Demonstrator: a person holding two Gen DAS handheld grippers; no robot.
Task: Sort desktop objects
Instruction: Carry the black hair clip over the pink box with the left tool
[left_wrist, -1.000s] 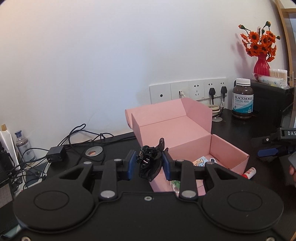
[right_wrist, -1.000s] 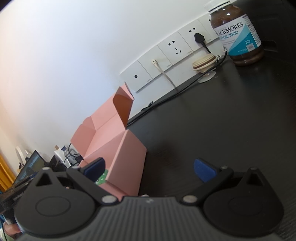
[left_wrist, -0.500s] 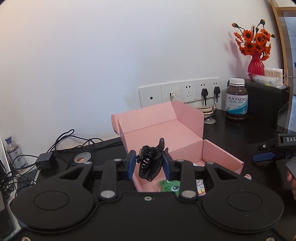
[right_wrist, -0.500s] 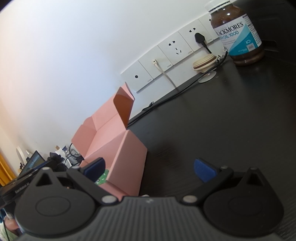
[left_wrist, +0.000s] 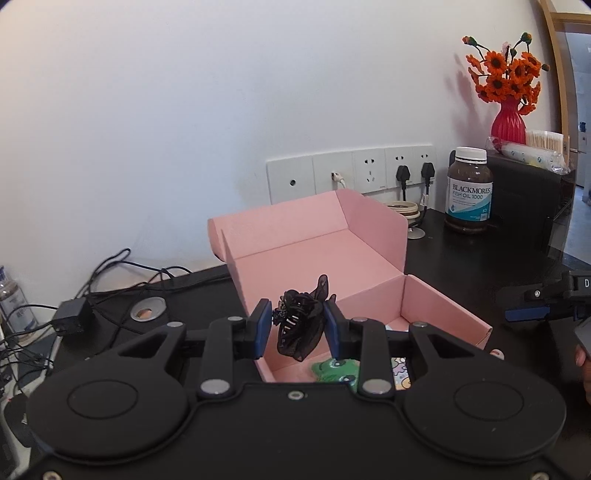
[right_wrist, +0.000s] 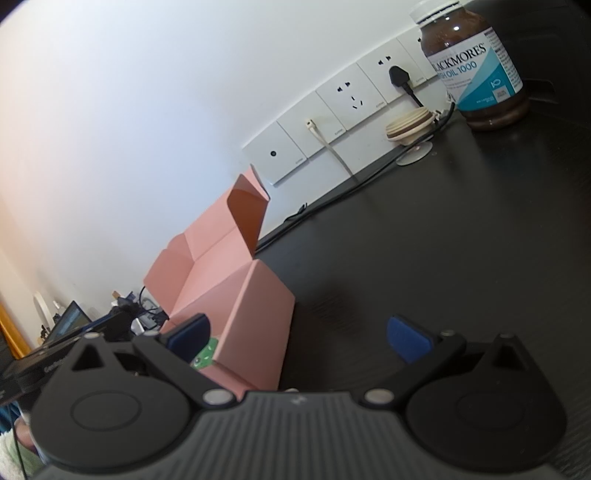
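My left gripper (left_wrist: 297, 325) is shut on a black hair claw clip (left_wrist: 301, 326) with a bit of dark sheer fabric, held above the near left corner of an open pink cardboard box (left_wrist: 332, 258). Inside the box lie a green frog-like toy (left_wrist: 334, 369) and a colourful card (left_wrist: 400, 373), partly hidden by the gripper. My right gripper (right_wrist: 299, 338) stands open with nothing between its blue pads, low over the dark desk beside the pink box (right_wrist: 255, 310). It also shows at the right edge of the left wrist view as the right gripper (left_wrist: 543, 306).
A brown fish oil bottle (left_wrist: 469, 190) stands at the back right by the wall sockets (left_wrist: 351, 173). A red vase of orange flowers (left_wrist: 508, 122) tops a black cabinet. Cables and a black adapter (left_wrist: 72, 315) lie at the left. A small round cream object (right_wrist: 410, 125) sits near the sockets.
The left gripper has moved with the clip from the box's left front toward and over its near corner; the box now sits more centred and the frog toy has come into view. The right gripper stayed still.
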